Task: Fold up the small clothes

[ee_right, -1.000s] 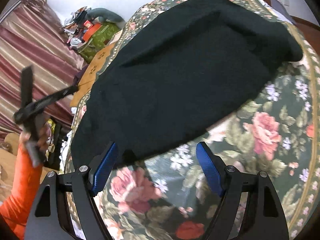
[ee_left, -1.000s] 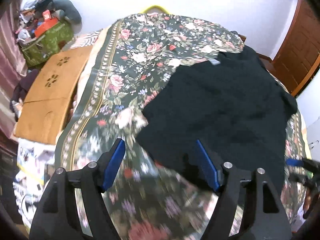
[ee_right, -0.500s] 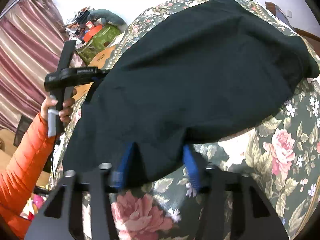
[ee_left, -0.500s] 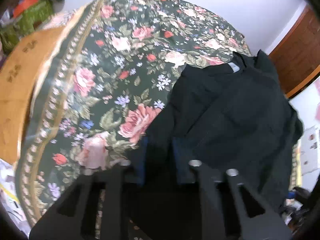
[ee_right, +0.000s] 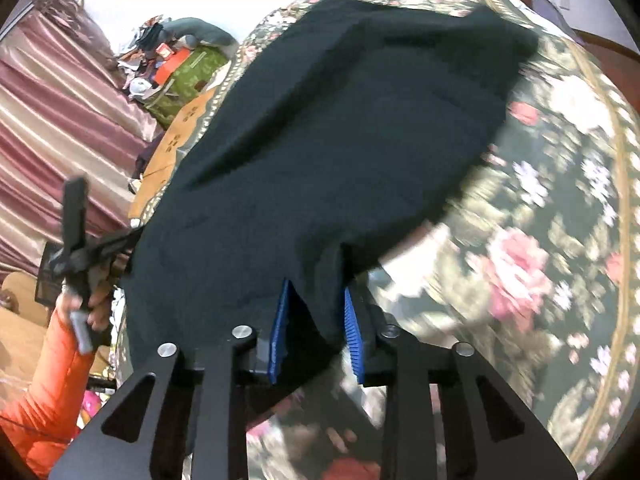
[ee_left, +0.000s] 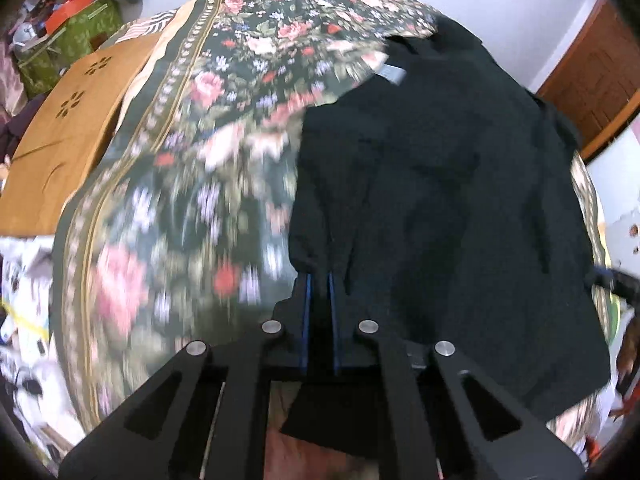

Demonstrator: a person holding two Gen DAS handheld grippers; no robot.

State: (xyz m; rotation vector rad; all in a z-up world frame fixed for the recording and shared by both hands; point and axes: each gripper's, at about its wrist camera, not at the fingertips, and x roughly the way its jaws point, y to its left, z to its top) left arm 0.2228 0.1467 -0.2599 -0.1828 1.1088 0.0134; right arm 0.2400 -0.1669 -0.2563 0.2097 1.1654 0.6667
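A black garment lies spread on the floral bedspread, its grey neck label at the far end. My left gripper is shut on the garment's near left edge. In the right wrist view the same black garment covers the middle of the bed, and my right gripper is shut on its near hem, with cloth bunched between the blue pads. The left gripper shows there at the left, held by a hand in an orange sleeve.
A brown cardboard sheet lies beside the bed on the left. A green box with clutter stands beyond it. A wooden door is at the right. Pink striped curtains hang at the left.
Both grippers went from open to shut on the garment's near edge. The edge is now pulled up and toward me, and the bedspread blurs with the motion.
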